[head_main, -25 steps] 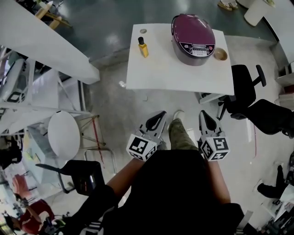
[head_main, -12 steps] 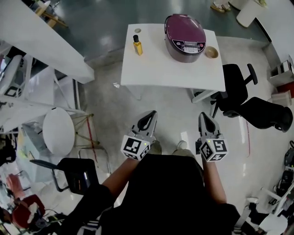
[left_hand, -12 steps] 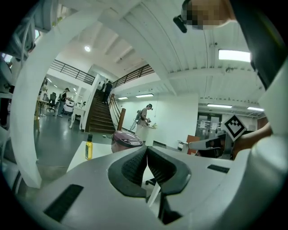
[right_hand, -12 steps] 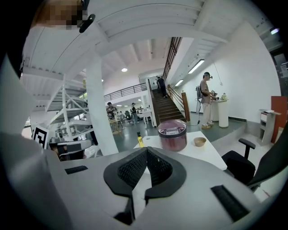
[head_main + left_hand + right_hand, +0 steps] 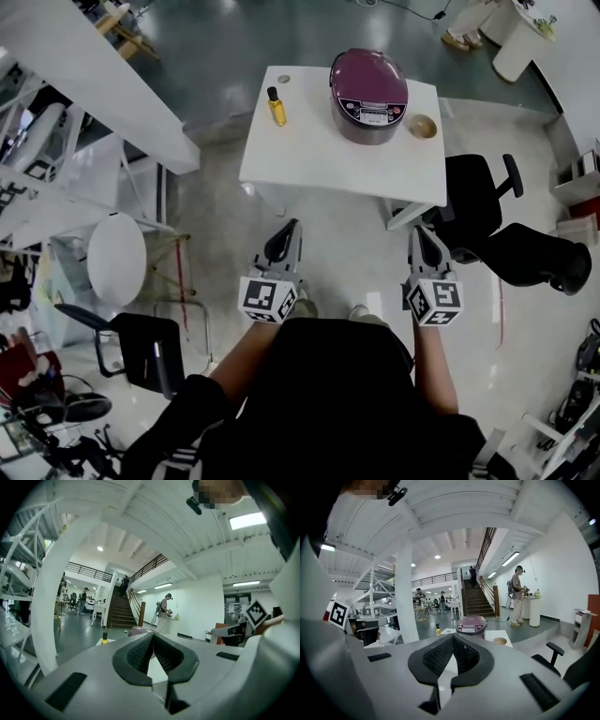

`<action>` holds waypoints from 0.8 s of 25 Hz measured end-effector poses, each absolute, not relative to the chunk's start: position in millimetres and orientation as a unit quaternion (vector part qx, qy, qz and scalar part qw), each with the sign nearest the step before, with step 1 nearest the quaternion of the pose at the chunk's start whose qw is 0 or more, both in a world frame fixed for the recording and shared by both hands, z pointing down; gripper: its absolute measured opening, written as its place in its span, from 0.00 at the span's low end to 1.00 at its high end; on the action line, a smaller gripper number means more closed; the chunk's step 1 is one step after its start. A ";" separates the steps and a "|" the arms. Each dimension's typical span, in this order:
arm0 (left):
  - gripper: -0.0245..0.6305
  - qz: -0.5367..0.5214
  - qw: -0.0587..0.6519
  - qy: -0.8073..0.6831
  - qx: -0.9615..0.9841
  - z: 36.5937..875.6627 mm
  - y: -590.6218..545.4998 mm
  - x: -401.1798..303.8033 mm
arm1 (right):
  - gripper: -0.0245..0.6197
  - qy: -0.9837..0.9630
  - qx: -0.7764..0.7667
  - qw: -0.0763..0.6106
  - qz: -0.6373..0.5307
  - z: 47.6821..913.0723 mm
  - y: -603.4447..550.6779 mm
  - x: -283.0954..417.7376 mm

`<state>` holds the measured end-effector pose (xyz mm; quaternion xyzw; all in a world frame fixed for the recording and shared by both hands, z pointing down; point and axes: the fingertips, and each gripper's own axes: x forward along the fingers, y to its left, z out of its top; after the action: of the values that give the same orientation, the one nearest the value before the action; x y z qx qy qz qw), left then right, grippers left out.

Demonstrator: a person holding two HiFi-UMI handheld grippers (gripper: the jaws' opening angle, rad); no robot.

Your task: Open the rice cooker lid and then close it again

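A purple rice cooker [image 5: 368,93] with its lid down stands at the back of a white table [image 5: 328,159]. The right gripper view shows the rice cooker [image 5: 471,624] ahead beyond the jaw tips; in the left gripper view only its top [image 5: 139,630] peeks over the jaws. My left gripper [image 5: 292,226] and right gripper [image 5: 418,231] hang over the floor short of the table's near edge, both shut and empty, pointing toward the table.
On the table stand a small yellow bottle [image 5: 277,107], a little round wooden bowl [image 5: 424,126] and a small disc [image 5: 284,79]. A black office chair [image 5: 483,202] sits right of the table. A round white stool [image 5: 116,260] and white shelving [image 5: 56,178] stand at left.
The person has stepped forward; both grippers have moved toward the table and apart from each other. The table and cooker now sit nearer and more central in the head view.
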<state>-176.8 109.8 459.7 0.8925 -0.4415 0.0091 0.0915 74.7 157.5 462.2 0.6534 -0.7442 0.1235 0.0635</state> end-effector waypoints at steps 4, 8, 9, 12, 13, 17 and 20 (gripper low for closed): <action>0.04 0.011 0.086 -0.455 0.886 454.4 116.1 -155.9 | 0.04 -0.748 0.650 0.064 0.121 459.7 163.6 101.1; 0.04 0.012 0.077 -0.463 0.883 445.2 122.3 -138.7 | 0.04 -0.748 0.650 0.068 0.113 455.8 168.6 125.1; 0.04 0.012 0.075 -0.463 0.883 445.1 124.0 -135.1 | 0.04 -0.751 0.648 0.069 0.110 454.8 169.8 129.2; 0.04 0.013 0.069 -0.466 0.882 448.6 129.4 -123.4 | 0.04 -0.761 0.638 0.071 0.099 450.2 175.2 137.4; 0.04 0.013 0.071 -0.466 0.882 449.7 132.2 -118.7 | 0.04 -0.763 0.635 0.070 0.097 448.9 178.4 140.4; 0.04 0.010 0.073 -0.470 0.880 450.8 146.5 -102.3 | 0.04 -0.769 0.629 0.070 0.094 449.1 191.3 152.4; 0.04 0.009 0.070 -0.473 0.879 449.8 156.0 -95.6 | 0.04 -0.771 0.626 0.068 0.093 449.7 197.1 158.7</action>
<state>-95.6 156.0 449.8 0.8785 -0.4725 0.0089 0.0699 158.7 197.1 449.7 0.6261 -0.7712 0.0926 0.0684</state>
